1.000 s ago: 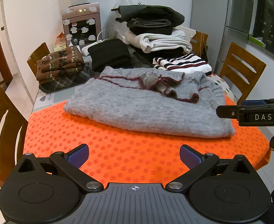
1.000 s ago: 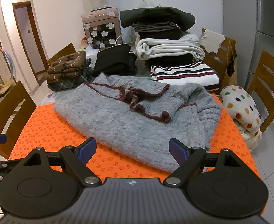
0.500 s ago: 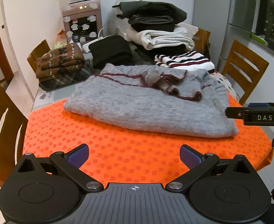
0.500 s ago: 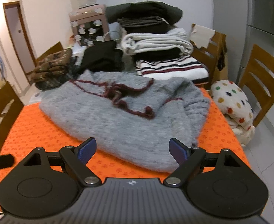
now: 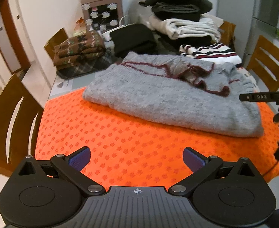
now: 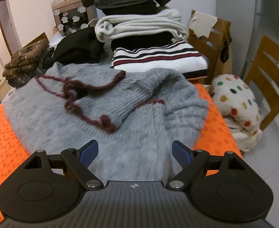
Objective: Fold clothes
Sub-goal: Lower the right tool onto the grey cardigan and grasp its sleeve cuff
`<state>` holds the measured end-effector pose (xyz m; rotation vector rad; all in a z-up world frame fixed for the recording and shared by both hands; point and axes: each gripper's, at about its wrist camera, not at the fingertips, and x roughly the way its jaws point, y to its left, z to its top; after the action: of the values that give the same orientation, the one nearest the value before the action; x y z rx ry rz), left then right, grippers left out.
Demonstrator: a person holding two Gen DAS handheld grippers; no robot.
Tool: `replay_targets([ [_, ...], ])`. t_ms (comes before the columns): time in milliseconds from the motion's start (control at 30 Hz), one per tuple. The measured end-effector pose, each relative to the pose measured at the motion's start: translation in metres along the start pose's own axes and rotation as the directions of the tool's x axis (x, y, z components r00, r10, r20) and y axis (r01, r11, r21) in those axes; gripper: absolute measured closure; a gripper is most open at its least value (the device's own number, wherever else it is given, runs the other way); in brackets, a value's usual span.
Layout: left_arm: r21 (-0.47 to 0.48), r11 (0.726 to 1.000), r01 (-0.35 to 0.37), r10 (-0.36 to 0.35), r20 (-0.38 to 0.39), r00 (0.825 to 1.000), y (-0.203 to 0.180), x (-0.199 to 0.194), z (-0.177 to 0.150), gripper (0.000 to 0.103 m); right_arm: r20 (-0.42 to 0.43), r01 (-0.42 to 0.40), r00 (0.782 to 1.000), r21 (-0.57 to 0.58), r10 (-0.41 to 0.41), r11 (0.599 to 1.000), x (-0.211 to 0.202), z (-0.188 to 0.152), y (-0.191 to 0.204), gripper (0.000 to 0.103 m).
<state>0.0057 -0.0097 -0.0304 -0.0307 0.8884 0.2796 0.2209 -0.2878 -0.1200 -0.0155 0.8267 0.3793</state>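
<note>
I see bare patterned orange tablecloth ahead of my left side; the rumpled grey knit sweater and the stacked folded clothes behind it block my right.

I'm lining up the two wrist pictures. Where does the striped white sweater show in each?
Left wrist: the striped white sweater lies upper right, beyond the grey sweater.
Right wrist: the striped white sweater lies upper centre, right behind the grey sweater.
Shared landmark: the cream folded garment stacked above it.
</note>
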Motion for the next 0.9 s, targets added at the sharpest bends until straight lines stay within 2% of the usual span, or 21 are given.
replay_targets([
  [167, -0.058, 0.996, -0.061, 0.061, -0.007, 0.998, 0.004, -0.001, 0.006, 0.000, -0.039, -0.008, 0.999, -0.018, 0.007, 1.000, 0.043, 0.016, -0.014, 0.022],
  [367, -0.128, 0.986, -0.109, 0.108, -0.020, 0.994, 0.015, 0.007, 0.018, 0.000, -0.076, -0.057, 0.996, -0.049, 0.053, 0.997, 0.072, 0.030, -0.018, 0.039],
  [433, -0.138, 0.984, -0.112, 0.110, -0.023, 0.994, 0.020, 0.013, 0.024, 0.000, -0.087, -0.083, 0.993, -0.048, 0.079, 0.995, 0.078, 0.034, -0.019, 0.056],
  [467, -0.140, 0.984, -0.112, 0.109, -0.024, 0.994, 0.023, 0.017, 0.028, 0.000, -0.090, -0.098, 0.992, -0.043, 0.093, 0.994, 0.078, 0.035, -0.019, 0.060],
  [533, -0.139, 0.984, -0.108, 0.105, -0.025, 0.994, 0.029, 0.027, 0.038, 0.000, -0.091, -0.129, 0.988, -0.031, 0.126, 0.991, 0.076, 0.036, -0.020, 0.080],
  [633, -0.130, 0.986, -0.100, 0.099, -0.020, 0.995, 0.038, 0.044, 0.055, 0.000, -0.080, -0.160, 0.984, -0.009, 0.159, 0.987, 0.064, 0.035, -0.021, 0.083],
  [900, -0.093, 0.994, -0.061, 0.061, 0.001, 0.998, 0.060, 0.102, 0.108, 0.000, 0.014, -0.241, 0.971, 0.100, 0.240, 0.965, -0.002, 0.016, -0.012, 0.086],
])
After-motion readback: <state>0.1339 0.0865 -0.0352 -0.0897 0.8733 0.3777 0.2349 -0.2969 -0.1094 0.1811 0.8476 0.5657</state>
